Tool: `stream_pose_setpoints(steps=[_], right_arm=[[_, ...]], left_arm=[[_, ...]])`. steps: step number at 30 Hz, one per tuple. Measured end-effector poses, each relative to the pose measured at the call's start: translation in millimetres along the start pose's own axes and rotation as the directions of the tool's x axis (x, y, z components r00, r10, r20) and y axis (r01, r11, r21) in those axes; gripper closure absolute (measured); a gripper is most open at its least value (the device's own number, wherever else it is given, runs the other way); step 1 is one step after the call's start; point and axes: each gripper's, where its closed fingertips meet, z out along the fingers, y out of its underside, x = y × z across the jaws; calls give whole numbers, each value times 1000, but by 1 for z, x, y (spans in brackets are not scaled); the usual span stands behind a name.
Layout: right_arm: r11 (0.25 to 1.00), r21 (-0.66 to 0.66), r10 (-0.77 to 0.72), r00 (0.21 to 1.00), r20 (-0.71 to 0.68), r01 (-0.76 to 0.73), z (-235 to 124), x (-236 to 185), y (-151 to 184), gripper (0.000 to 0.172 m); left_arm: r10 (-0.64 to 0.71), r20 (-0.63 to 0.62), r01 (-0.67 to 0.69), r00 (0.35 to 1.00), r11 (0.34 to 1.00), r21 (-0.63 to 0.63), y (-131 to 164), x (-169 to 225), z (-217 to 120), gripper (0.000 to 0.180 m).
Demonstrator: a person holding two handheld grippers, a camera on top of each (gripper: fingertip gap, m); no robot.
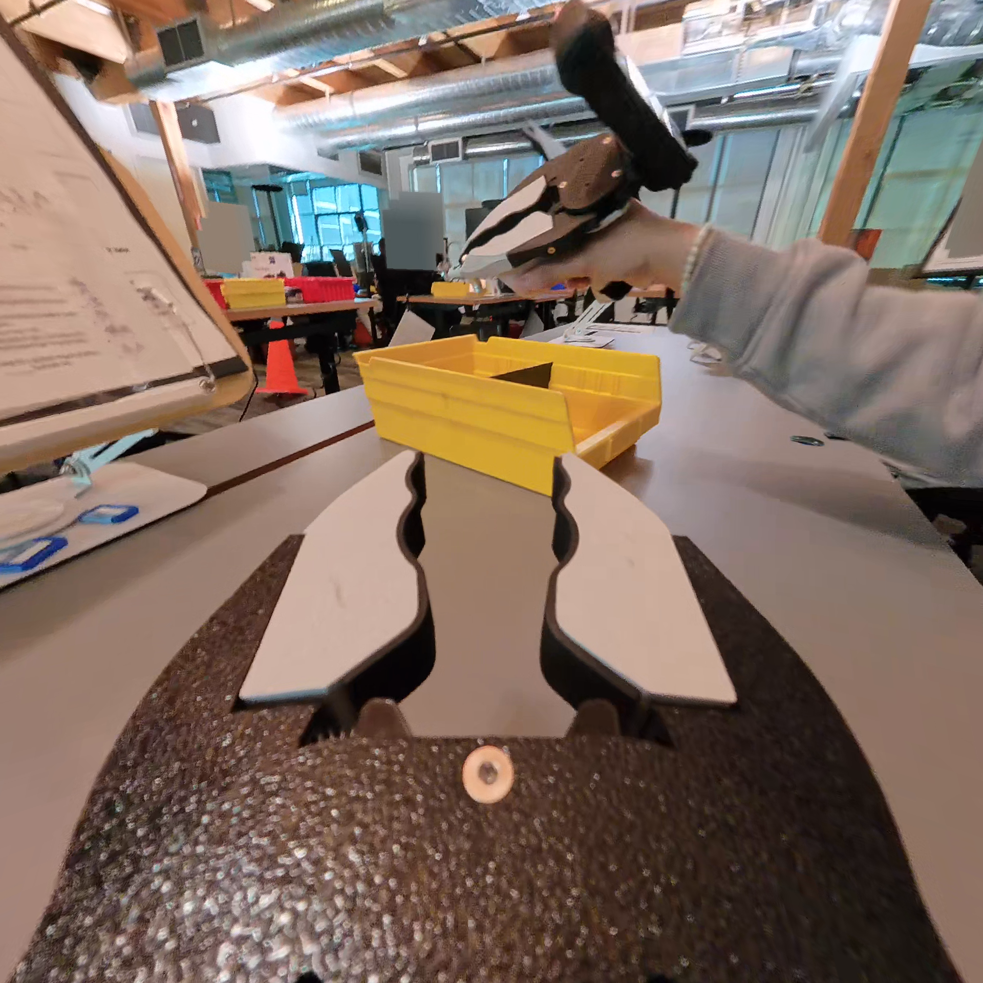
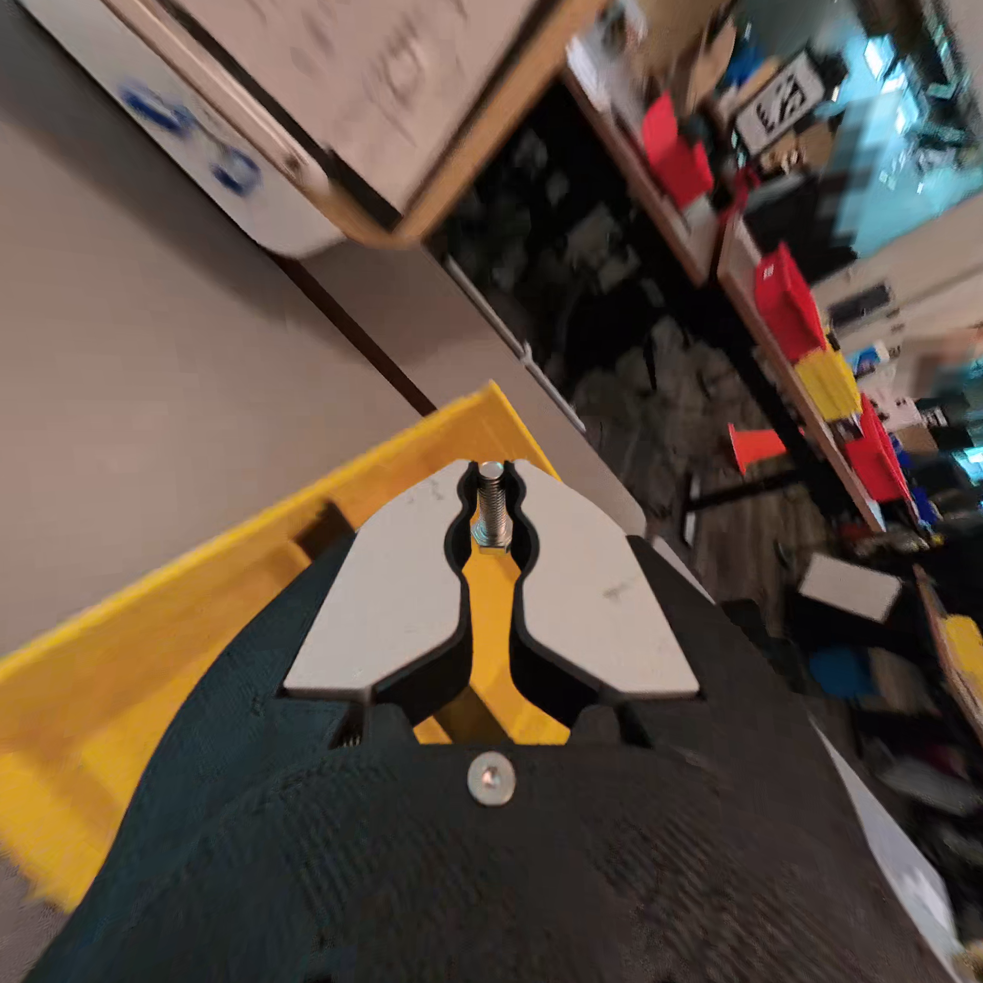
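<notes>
Right hand-held gripper (image 2: pixel 492 468) clamps a silver hex bolt (image 2: pixel 490 505) above the yellow bin (image 1: pixel 478 420); left hand-held gripper (image 1: pixel 486 468) gapes wide, bare, over the worktop (image 1: pixel 744 532).

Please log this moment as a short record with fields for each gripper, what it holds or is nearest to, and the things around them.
Left gripper: open, nothing between its fingers, low over the table
Nearest to left: yellow bin, just ahead of the fingertips
Right gripper: shut on a silver bolt, threaded end toward the fingertips, above the bin
Hand: carries the right gripper
Surroundings: document stand to the left, orange cone on the floor
</notes>
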Motion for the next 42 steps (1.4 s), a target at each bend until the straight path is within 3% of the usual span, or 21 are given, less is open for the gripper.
stream_pose_setpoints(steps=[1, 5, 7, 9, 11, 15, 18, 22, 25, 30, 34, 37, 40, 42], right_arm=[[997, -69, -18, 1000, 1, 18, 15, 11, 14, 162], [954, -300, 11, 993, 118, 25, 63, 14, 66, 161], [941, -337, 80, 990, 117, -37, 74, 9, 74, 138], [956, -273, 132, 988, 84, -105, 71, 6, 53, 125], [982, -133, 149, 986, 80, -137, 57, -6, 11, 123], [996, 57, 60, 977, 205, -73, 30, -75, -63, 123], [991, 110, 33, 943, 332, -73, 28, -142, -97, 125], [965, 199, 62, 885, 461, -171, 37, -221, -142, 131], [941, 219, 127, 867, 482, -259, 57, -262, -166, 132], [926, 235, 188, 900, 393, -296, 97, -303, -189, 128], [972, 211, 53, 975, 214, -99, 135, -314, -200, 122], [982, 188, -21, 986, 168, -11, 157, -325, -214, 121], [987, 156, -70, 990, 125, 51, 175, -336, -229, 121], [982, 154, -120, 989, 83, 106, 186, -344, -243, 121]], left_arm=[[-8, 19, 8, 1000, 1000, -18, 3, -4, 0, 135], [-26, 158, 37, 987, 997, -65, 9, -30, -5, 124], [-41, 268, 60, 963, 996, -63, 6, -50, -15, 119], [-51, 438, 84, 898, 995, -57, -2, -81, -38, 120], [-33, 605, 79, 796, 996, -50, -15, -110, -75, 123], [8, 776, 87, 630, 993, -81, -33, -143, -146, 125], [61, 821, 89, 568, 987, -135, -31, -154, -181, 125], [91, 834, 92, 544, 982, -167, -15, -163, -204, 131], [101, 842, 125, 530, 973, -196, -5, -174, -210, 138], [110, 843, 164, 526, 960, -227, 12, -184, -216, 156], [90, 836, 166, 541, 963, -211, 15, -187, -219, 163], [124, 829, 147, 546, 960, -240, 14, -187, -221, 173], [196, 860, 131, 470, 948, -288, 13, -194, -239, 177], [155, 878, 138, 453, 961, -241, 11, -200, -249, 177]])
